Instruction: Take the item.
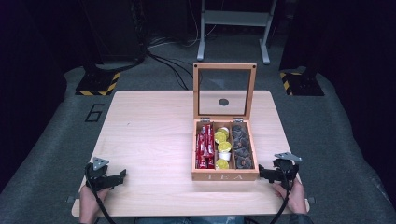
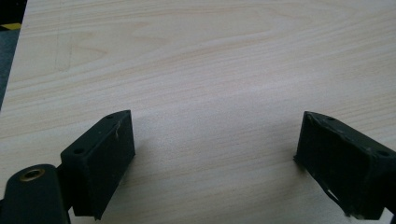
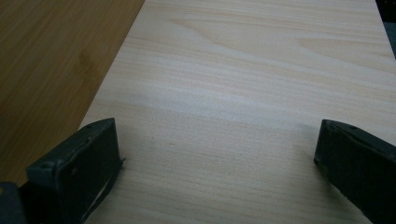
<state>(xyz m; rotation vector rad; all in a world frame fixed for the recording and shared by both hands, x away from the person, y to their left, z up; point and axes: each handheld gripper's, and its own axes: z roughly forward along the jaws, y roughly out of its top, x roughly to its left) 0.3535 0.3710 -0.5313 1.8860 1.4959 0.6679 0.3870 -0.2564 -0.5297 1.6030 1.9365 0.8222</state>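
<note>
Right of the middle of the pale wooden counter (image 1: 149, 135) stands an open wooden tea box (image 1: 225, 176) with "TEA" on its front wall, its glass-paned lid (image 1: 224, 92) raised upright at the far side. Inside the box, the left compartment holds red sachets (image 1: 204, 146), the middle one yellow-topped and white little pots (image 1: 223, 147), the right one dark round pieces (image 1: 242, 146). Just right of the box's front corner, the right gripper (image 1: 262, 172) rests low over the counter, jaws spread apart with nothing between them; in the right gripper view the box's brown side wall (image 3: 51, 70) lies close by its own left jaw. Well to the left of the box, near the counter's front edge, the left gripper (image 1: 122, 175) also has its jaws wide apart over bare wood. Judging by this, all three compartments look filled and neither gripper carries anything, so what seems left is closing the lid, which nothing touches yet.
</note>
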